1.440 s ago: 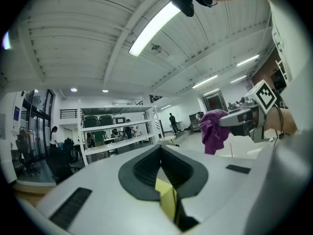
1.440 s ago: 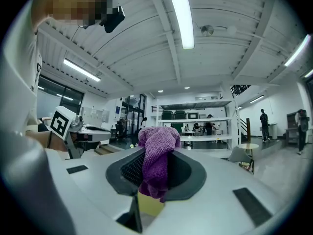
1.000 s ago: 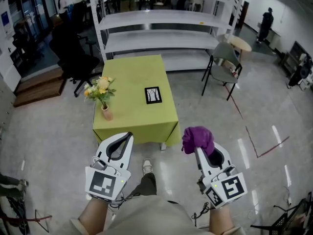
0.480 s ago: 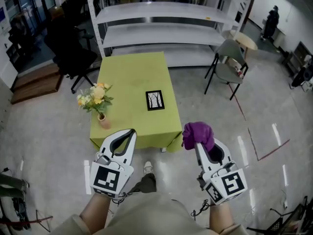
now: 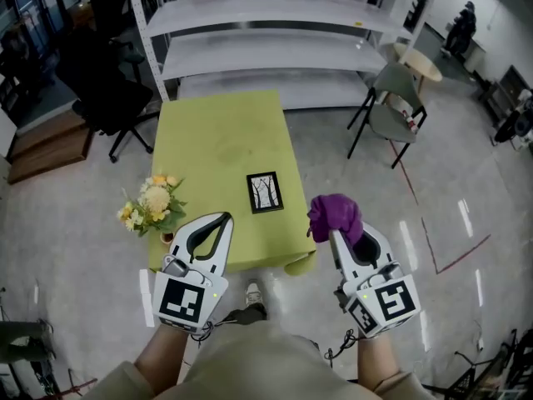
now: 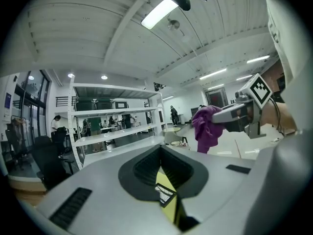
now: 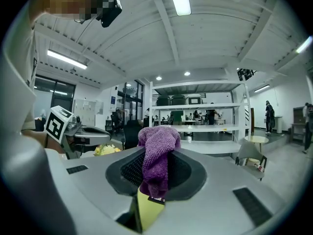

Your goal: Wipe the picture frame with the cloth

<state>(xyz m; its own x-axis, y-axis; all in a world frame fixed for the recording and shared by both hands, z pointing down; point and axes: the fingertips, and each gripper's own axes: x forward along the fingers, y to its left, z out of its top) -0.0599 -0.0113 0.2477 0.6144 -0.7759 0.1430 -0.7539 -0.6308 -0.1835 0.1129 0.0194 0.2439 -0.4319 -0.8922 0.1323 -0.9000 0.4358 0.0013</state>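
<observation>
The black picture frame (image 5: 264, 192) lies flat on the green table (image 5: 216, 132), near its front right part. A purple cloth (image 5: 335, 215) is bunched at the tip of my right gripper (image 5: 334, 234), which is shut on it and hangs over the table's near right corner, just right of the frame. In the right gripper view the cloth (image 7: 157, 153) fills the space between the jaws. Over the table's front edge, left of the frame, my left gripper (image 5: 223, 218) is shut with nothing in it. A sliver of the frame (image 6: 165, 194) shows between its jaws.
A vase of yellow and white flowers (image 5: 151, 204) stands at the table's near left corner, beside my left gripper. White shelving (image 5: 266, 32) runs behind the table. A folding chair (image 5: 387, 115) is at the right and a black office chair (image 5: 104, 90) at the left.
The table has drawn closer and lower in the head view. Both grippers now reach over its front edge instead of hanging short of it. The cloth stays held.
</observation>
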